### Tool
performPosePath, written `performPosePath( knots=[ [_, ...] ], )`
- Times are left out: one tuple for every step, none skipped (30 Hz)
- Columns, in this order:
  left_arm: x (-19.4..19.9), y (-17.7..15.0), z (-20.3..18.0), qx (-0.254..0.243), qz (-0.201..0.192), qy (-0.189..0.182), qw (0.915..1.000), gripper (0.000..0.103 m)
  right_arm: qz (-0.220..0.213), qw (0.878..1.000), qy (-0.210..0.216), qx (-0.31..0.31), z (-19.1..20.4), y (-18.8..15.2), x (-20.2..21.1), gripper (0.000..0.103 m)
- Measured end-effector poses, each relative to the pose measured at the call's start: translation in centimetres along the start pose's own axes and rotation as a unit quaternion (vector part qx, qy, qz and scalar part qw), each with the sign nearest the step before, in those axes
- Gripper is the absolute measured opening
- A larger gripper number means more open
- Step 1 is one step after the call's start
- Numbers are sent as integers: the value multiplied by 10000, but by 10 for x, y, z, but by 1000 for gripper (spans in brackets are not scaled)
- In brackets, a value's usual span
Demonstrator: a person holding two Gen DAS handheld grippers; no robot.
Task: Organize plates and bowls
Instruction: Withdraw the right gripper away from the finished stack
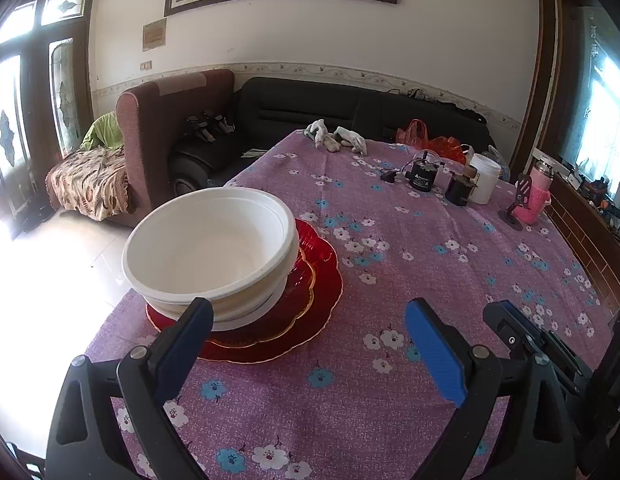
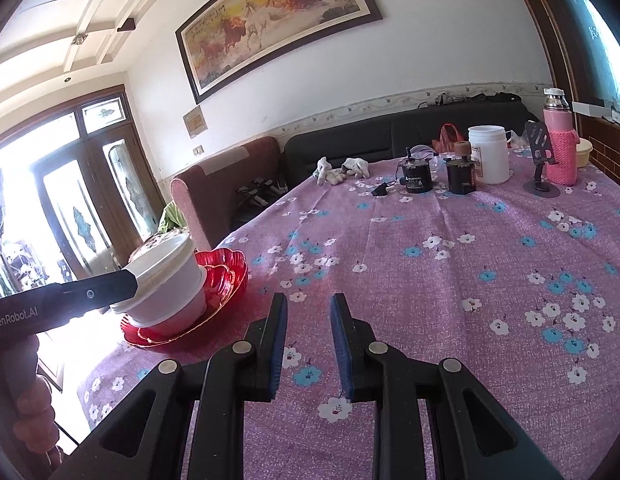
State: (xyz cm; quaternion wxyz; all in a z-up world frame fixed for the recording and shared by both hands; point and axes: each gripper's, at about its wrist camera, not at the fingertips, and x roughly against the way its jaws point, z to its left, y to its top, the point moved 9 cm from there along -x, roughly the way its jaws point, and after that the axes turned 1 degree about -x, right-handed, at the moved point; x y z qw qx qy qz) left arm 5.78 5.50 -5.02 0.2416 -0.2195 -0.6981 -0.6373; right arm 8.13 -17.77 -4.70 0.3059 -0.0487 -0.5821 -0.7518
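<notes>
A stack of white bowls (image 1: 210,256) sits on stacked red glass plates (image 1: 310,304) at the table's near left corner. My left gripper (image 1: 310,336) is open and empty, just in front of the stack, its left finger close to the bowls' side. In the right wrist view the bowls (image 2: 166,280) and red plates (image 2: 226,276) show at the left, with the left gripper's finger (image 2: 98,288) against the bowls' rim. My right gripper (image 2: 309,320) is open a little with nothing between its pads, low over the tablecloth, right of the stack.
The table has a purple floral cloth (image 2: 430,264). At its far side are gloves (image 2: 342,170), two black motors (image 2: 418,178), a white jar (image 2: 488,154), a phone stand (image 2: 540,164) and a pink flask (image 2: 560,140). Sofas (image 1: 294,112) stand beyond the table.
</notes>
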Motion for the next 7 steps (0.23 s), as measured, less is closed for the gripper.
performPosePath(
  knots=[
    [0, 0, 0, -3, -14, 15, 10000, 97, 2, 10000, -13, 4, 0, 0, -1, 24],
    [1, 1, 1, -16, -54, 51, 10000, 97, 8, 10000, -14, 6, 0, 0, -1, 24],
    [1, 2, 0, -31, -87, 88, 9999, 97, 17, 10000, -14, 10, 0, -1, -2, 24],
    [1, 2, 0, -43, -102, 100, 9999, 97, 16, 10000, -25, 14, 0, -1, -2, 24],
    [1, 2, 0, -49, -103, 89, 9999, 97, 19, 10000, -37, 20, 0, -1, -2, 24],
    [1, 2, 0, -44, -103, 88, 9999, 97, 18, 10000, -43, 21, 0, -1, -2, 24],
    [1, 2, 0, -43, -102, 104, 9999, 97, 15, 10000, -49, 19, -1, -1, -2, 24]
  ],
)
